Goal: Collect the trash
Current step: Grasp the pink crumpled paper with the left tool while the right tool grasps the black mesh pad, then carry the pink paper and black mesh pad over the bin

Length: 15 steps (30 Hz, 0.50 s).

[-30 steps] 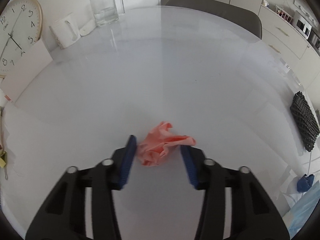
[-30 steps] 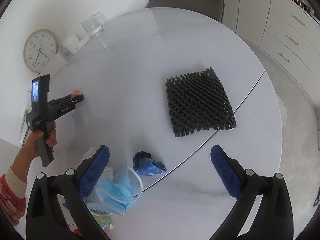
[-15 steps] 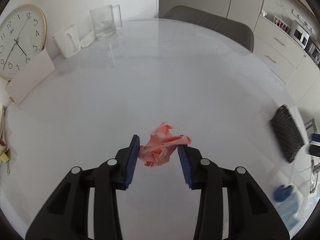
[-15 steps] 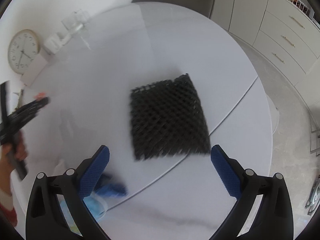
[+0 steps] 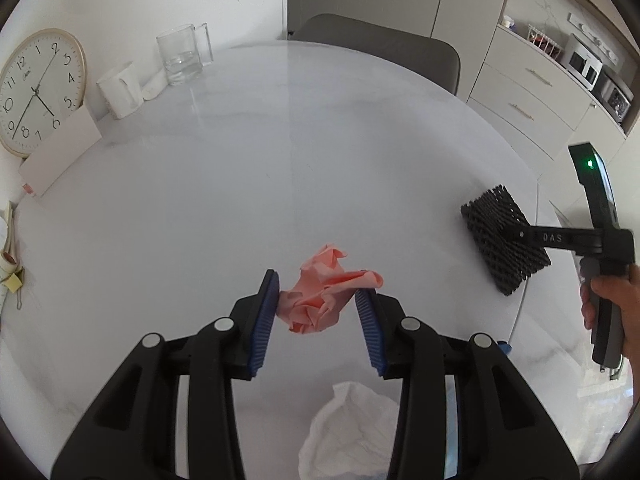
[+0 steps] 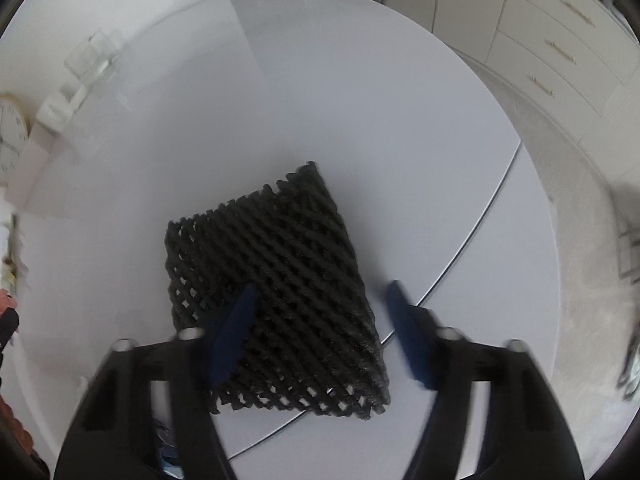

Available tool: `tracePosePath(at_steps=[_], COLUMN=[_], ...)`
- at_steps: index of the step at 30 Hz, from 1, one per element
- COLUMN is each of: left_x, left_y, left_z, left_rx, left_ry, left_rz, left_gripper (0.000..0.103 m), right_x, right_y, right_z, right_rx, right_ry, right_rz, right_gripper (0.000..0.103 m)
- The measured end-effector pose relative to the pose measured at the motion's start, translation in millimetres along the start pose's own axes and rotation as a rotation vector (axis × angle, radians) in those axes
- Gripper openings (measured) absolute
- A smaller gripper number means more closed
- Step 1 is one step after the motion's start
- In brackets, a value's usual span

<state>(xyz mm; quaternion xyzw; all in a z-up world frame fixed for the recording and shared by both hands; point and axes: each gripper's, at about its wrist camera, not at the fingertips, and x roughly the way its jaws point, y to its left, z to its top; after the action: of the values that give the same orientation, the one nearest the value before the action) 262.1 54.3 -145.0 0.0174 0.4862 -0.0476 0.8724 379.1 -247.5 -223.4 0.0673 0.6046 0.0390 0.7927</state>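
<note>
1. The fingers [image 5: 269, 312] of the left gripper [image 5: 316, 312] are narrow and are pressed on the pink wad [image 5: 326, 294], which is held between them above the surface [image 5: 240, 184].
2. The fingers [image 6: 236, 324] of the right gripper [image 6: 324, 328] are closing over the black mesh [image 6: 272, 264]; the near right corner of the mesh lies between them, but firm contact by the pads is not shown, since the frame is blurred.
3. The closing is best finished squarely on that corner, with both pads low enough to catch the full thickness of the mesh, which would probably compress and spring.
4. The right finger stands just right of the mesh edge, over bare surface; the left finger lies over the mesh itself, so only a narrow strip would be pinched.
5. The wad should be kept clamped evenly while it is carried, as loose folds stick out far of the pads.
6. A white crumpled tissue [image 5: 352, 428] lies near, below the left gripper, and is judged further trash.
</note>
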Motion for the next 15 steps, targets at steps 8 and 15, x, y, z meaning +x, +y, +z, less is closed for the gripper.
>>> tracePosePath(at_steps=[8, 15], left_x=[-13, -56], left_y=[-7, -35], left_z=[-6, -15], left_rx=[-0.004, 0.03], left_ry=[0.005, -0.018], left_rz=[-0.016, -0.075], left_gripper=[0.039, 0.039], right_x=[-29, -102], right_y=[6, -3], right_z=[-10, -53], right_rx=[-0.066, -0.057], right_ry=[-0.047, -0.134], right_rz=[-0.018, 0.001], right_gripper=[0.014, 0.014])
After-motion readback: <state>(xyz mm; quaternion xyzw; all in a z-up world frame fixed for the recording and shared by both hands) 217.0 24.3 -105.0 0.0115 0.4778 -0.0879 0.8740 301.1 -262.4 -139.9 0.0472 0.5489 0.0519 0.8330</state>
